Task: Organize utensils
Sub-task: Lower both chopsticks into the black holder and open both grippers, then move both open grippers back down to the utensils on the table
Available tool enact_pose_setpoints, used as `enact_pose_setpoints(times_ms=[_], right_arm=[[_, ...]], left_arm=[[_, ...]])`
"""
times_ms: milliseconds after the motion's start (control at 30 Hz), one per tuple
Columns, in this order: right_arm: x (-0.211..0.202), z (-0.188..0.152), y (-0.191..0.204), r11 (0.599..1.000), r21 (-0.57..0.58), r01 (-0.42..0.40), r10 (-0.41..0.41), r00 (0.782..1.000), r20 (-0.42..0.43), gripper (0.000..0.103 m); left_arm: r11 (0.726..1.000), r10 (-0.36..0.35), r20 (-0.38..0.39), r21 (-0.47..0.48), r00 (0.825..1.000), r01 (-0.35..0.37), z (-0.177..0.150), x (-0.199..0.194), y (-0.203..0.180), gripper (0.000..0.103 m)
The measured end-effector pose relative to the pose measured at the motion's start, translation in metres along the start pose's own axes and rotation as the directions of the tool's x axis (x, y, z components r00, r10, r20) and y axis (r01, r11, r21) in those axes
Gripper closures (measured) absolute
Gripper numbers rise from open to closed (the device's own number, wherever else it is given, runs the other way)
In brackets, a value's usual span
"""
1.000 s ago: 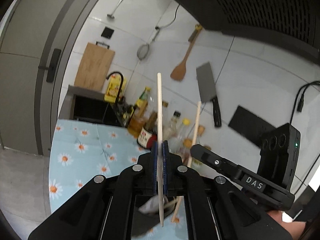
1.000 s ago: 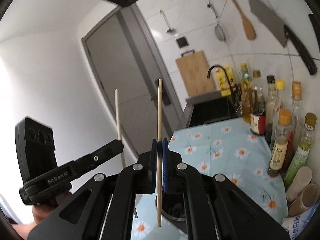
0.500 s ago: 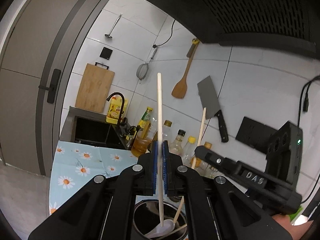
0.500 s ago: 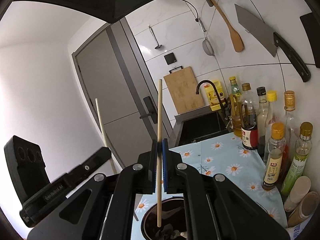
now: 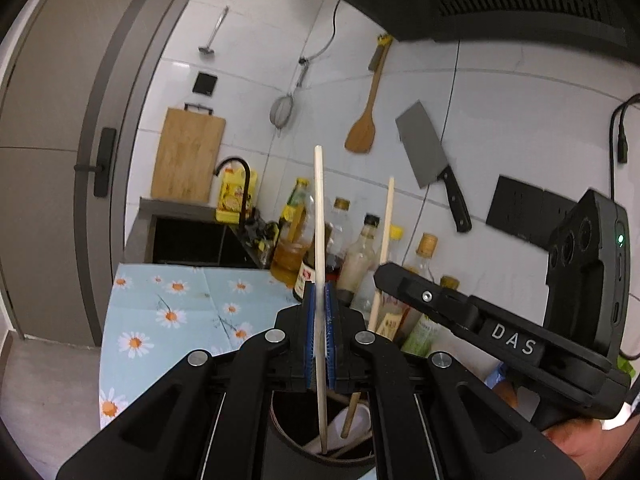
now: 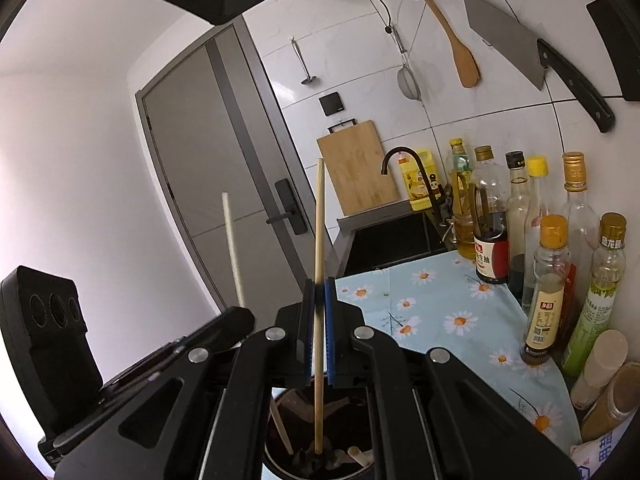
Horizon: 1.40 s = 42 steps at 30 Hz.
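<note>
daisy-print tablecloth (image 6: pixel 440 300) under bottles (image 6: pixel 548 292), dark holder (image 5: pixel 296 436)

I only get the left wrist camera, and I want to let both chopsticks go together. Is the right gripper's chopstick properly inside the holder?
Observer: Yes. On the right wrist camera, the wooden chopstick stands near upright between the right gripper pads, with its lower end below the rim of the holder.
Operator: Is there anything in there it could catch on?
Observer: A second wooden stick leans on the holder's left side, apart from the held tip.
Operator: What's on the counter past the bottles?
Observer: A beige capped container with a brown one beside it, in the corner by the wall.
</note>
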State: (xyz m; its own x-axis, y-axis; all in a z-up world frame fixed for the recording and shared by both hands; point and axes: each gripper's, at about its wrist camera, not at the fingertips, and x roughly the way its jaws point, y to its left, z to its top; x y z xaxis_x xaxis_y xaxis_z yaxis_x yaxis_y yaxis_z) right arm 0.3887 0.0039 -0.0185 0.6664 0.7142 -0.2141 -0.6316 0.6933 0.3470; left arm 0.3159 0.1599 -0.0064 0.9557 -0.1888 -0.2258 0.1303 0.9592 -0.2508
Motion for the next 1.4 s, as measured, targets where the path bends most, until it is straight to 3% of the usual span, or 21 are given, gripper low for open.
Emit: enact_pose_setpoints(times_ms=[267,433,900,1033,1400], right_arm=[[0.001,-0.005,-0.003,1.000,0.020,-0.001,0.001,1.000,-0.024,0.097],[-0.003,-0.005,-0.002,1.000,0.021,0.000,0.001,1.000,-0.027,0.089],[-0.023,0.004,0.001,0.999,0.038,-0.011,0.012,1.000,-0.011,0.088],[-0.032,0.006,0.006,0.999,0.034,-0.021,0.021,1.000,-0.008,0.086],[-0.072,0.004,0.013,0.999,0.027,-0.024,0.024,1.000,-0.015,0.081]], left_arm=[[1.000,-0.005,-0.030,-0.023,1.000,0.004,-0.007,-0.001,0.002,0.099],[0.999,-0.006,-0.034,-0.039,0.999,0.005,-0.006,-0.006,0.002,0.098],[0.999,0.003,-0.048,-0.036,0.999,-0.004,0.000,-0.021,-0.001,0.098],[0.999,0.005,-0.052,-0.032,0.999,-0.006,0.001,-0.030,-0.006,0.086],[0.999,0.040,-0.088,0.008,0.995,-0.040,0.003,-0.066,-0.024,0.086]])
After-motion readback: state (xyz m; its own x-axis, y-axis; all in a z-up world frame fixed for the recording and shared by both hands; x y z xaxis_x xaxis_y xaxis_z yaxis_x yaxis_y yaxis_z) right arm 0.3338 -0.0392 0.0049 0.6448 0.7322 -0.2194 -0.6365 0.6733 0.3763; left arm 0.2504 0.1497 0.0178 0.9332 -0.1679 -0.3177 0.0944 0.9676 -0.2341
